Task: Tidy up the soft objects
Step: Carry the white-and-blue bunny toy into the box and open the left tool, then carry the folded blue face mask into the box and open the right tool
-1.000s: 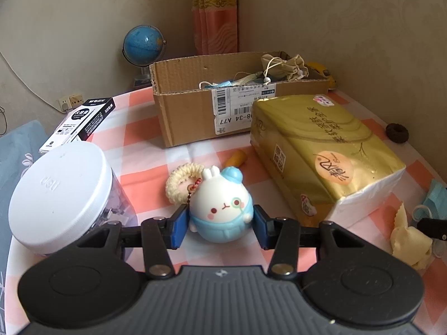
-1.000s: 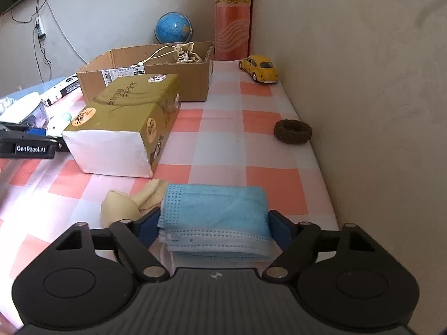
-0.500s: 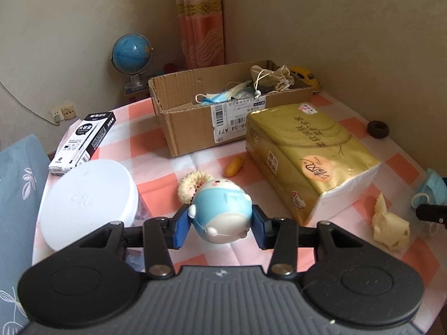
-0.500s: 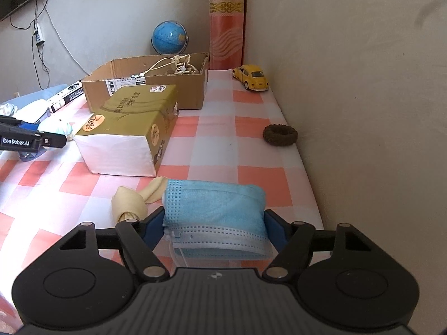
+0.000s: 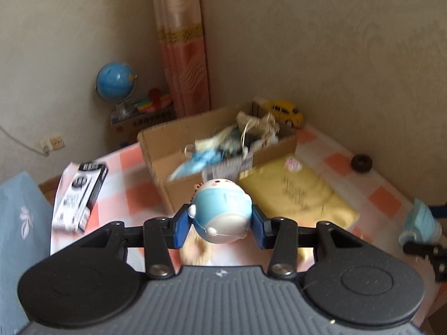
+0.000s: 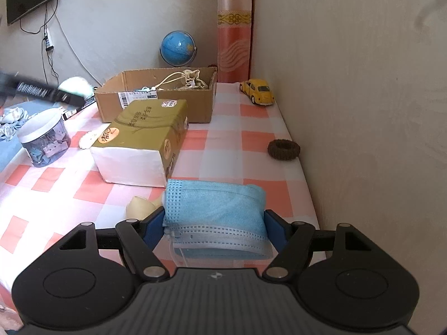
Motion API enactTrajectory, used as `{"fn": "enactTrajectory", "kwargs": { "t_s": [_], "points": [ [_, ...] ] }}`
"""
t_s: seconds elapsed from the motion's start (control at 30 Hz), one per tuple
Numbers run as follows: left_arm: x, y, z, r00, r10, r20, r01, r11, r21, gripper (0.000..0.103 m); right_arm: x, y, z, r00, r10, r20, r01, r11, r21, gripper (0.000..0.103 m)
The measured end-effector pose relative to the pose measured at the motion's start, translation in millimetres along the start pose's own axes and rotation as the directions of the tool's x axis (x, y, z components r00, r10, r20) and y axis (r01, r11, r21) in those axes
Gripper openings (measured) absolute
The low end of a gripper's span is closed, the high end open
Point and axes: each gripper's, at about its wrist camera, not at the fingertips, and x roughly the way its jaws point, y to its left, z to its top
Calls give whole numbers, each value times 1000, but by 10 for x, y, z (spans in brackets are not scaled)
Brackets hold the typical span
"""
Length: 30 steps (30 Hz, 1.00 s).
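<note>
My left gripper (image 5: 220, 224) is shut on a blue and white bunny toy (image 5: 222, 213) and holds it in the air, tipped over, in front of the open cardboard box (image 5: 173, 189). The box holds masks, cords and a cloth pouch (image 5: 257, 122). My right gripper (image 6: 213, 224) is shut on a folded stack of blue face masks (image 6: 215, 209), lifted above the checked tablecloth (image 6: 223, 142). A cream soft piece (image 6: 139, 208) lies on the cloth just left of the right gripper. The box also shows in the right wrist view (image 6: 156, 97).
A gold tissue pack (image 6: 139, 145) lies in front of the box. A white-lidded jar (image 6: 44, 136), a cream scrunchie (image 6: 88, 139), a brown scrunchie (image 6: 283, 149), a yellow toy car (image 6: 258, 90), a globe (image 6: 177, 47) and a black-and-white carton (image 5: 81, 195) are around. The wall runs along the right.
My left gripper has lifted the bunny toy off the table and carried it up toward the cardboard box, tipping it over. My right gripper has raised the masks a little.
</note>
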Motion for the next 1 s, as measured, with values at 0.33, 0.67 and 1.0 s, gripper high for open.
{"fn": "enactTrajectory", "kwargs": {
  "t_s": [0.33,0.67,1.0],
  "points": [
    [432,-69,770,998,-26,62,24,999,40,44,-21,-42,52,1000,9,13,-9,1000,10,78],
    [1056,-160,1112,998,-56,28,55,998,8,73,5,-105,96,1000,-5,13,5,1000,19,78],
    [892,-61,710,999,-38,-10,38,999,-22,92,1,-121,121,1000,-5,17,4,1000,23,78]
  ]
}}
